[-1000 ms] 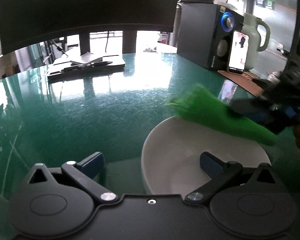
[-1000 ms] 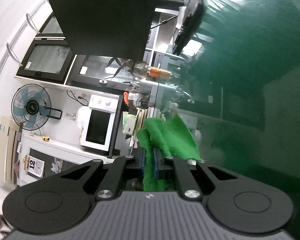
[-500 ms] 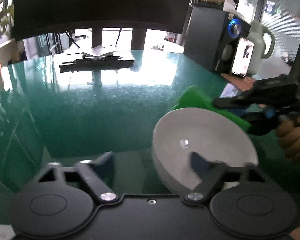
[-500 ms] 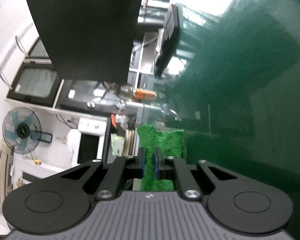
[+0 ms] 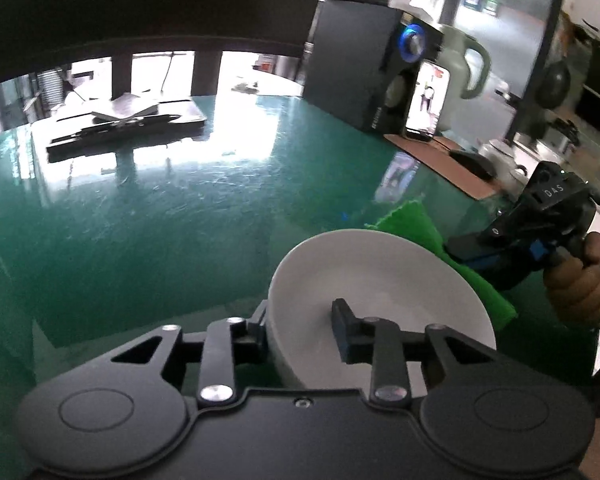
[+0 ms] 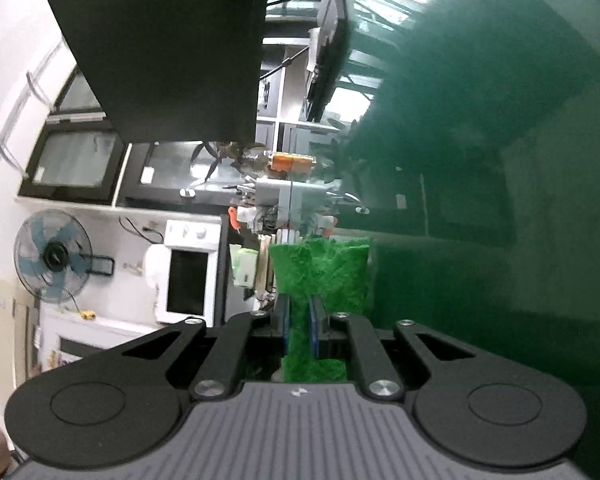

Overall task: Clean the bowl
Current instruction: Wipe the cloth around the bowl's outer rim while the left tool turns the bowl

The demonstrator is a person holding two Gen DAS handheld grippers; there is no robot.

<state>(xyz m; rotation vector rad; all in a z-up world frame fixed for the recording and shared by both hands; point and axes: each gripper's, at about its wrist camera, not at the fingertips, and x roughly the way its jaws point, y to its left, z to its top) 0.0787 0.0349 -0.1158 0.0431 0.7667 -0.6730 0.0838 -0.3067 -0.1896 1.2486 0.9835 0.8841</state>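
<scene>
A white bowl (image 5: 380,272) sits tilted over the green table (image 5: 160,220). My left gripper (image 5: 298,320) has its jaws closing on the bowl's near rim. One finger is outside the wall and the other inside, and both pads touch it. My right gripper (image 5: 456,248) is held by a hand (image 5: 580,280) just beyond the bowl's far right rim. It is shut on a bright green cloth (image 5: 416,220) that sticks out past the rim. In the right wrist view, rolled sideways, the cloth (image 6: 324,268) is pinched between the right gripper (image 6: 299,304) pads.
A black speaker (image 5: 360,72), an upright phone (image 5: 426,100) and a pale kettle (image 5: 464,68) stand at the back right. A brown mat (image 5: 440,160) with a mouse (image 5: 472,160) lies beyond the bowl. A flat dark stand (image 5: 128,124) sits at the back left.
The left jaws went from wide open to closed on the bowl's rim, and the bowl tipped up. The right gripper drew the cloth from over the bowl to beyond its far right rim.
</scene>
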